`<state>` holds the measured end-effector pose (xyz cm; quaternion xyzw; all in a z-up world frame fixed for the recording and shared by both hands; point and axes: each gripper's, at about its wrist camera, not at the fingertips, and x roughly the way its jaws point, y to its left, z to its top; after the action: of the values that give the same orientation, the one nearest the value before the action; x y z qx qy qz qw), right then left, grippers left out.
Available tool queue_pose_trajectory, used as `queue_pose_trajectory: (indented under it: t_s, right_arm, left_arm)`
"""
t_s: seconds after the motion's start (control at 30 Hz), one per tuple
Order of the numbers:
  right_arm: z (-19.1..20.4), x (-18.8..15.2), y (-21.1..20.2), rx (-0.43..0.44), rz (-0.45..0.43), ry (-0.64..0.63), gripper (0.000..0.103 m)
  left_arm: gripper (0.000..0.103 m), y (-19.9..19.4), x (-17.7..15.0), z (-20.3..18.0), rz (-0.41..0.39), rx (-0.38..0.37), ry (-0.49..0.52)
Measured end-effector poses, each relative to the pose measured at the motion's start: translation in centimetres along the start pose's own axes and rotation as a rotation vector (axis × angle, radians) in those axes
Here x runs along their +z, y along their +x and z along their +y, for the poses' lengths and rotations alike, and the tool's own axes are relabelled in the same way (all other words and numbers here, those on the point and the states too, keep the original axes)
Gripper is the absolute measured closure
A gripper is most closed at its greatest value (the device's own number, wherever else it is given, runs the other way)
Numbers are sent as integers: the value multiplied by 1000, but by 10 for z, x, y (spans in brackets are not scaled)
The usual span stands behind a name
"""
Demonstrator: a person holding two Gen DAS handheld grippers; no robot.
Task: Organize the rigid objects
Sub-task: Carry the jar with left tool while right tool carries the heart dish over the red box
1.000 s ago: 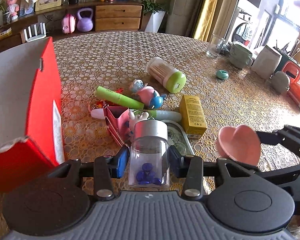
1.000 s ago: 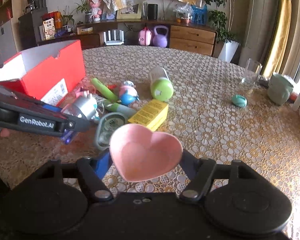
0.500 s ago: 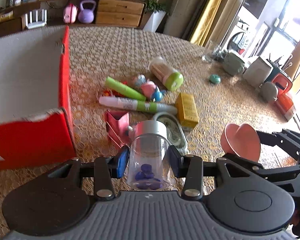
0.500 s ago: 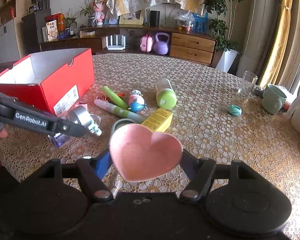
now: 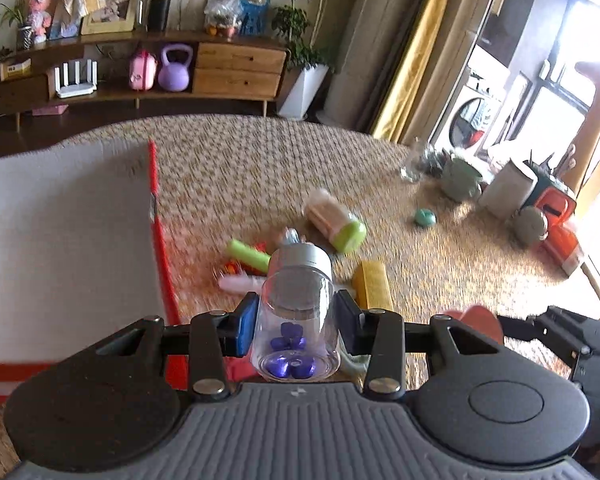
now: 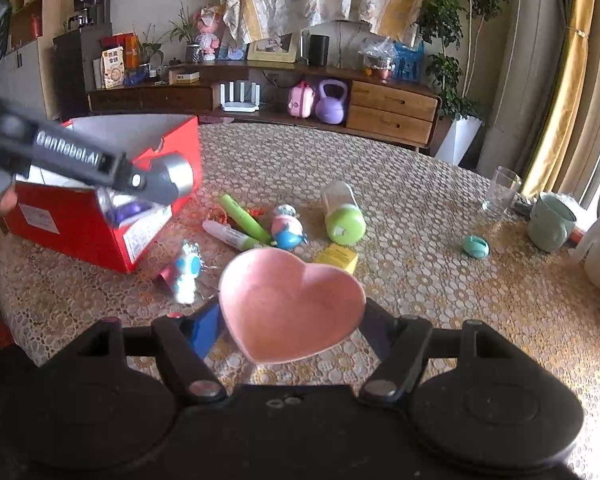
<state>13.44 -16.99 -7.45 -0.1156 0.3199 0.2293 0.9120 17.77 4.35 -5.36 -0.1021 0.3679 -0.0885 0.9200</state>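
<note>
My left gripper [image 5: 296, 320] is shut on a clear jar [image 5: 296, 316] with a silver lid and blue beads inside, held in the air beside the open red box [image 5: 156, 240]. In the right wrist view the jar [image 6: 156, 188] hangs over the red box [image 6: 100, 236]. My right gripper [image 6: 292, 320] is shut on a pink heart-shaped dish [image 6: 292, 304], lifted above the table. The dish also shows at the right of the left wrist view [image 5: 476, 320].
On the lace tablecloth [image 6: 420, 280] lie a green-capped jar [image 6: 342, 216], green marker [image 6: 244, 220], white pen [image 6: 228, 236], pink-blue toy [image 6: 286, 230], yellow box [image 6: 336, 258], a shiny toy [image 6: 186, 272] and a teal disc [image 6: 475, 246]. A glass [image 6: 500, 194] and green mug [image 6: 550, 222] stand right.
Both grippers have risen. My left gripper has carried the jar left and up toward the red box. The right gripper holds the dish higher above the table.
</note>
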Motion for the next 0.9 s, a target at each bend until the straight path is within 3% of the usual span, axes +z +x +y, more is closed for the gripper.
queue_pose_trajectory:
  t_s: [0.23,0.53,0.9]
  right_arm:
    - [13,37,-4,72,-32,-22,32]
    - [68,98,19,201,-43,-90,32]
    - [140,141,96,289,74,-163,32]
  left_arm:
    - [63,-25,25,18,-45,34,-16]
    - [63,-45,43,72,-60,179,-56]
    - [63,-40,58,153,3,328,-104]
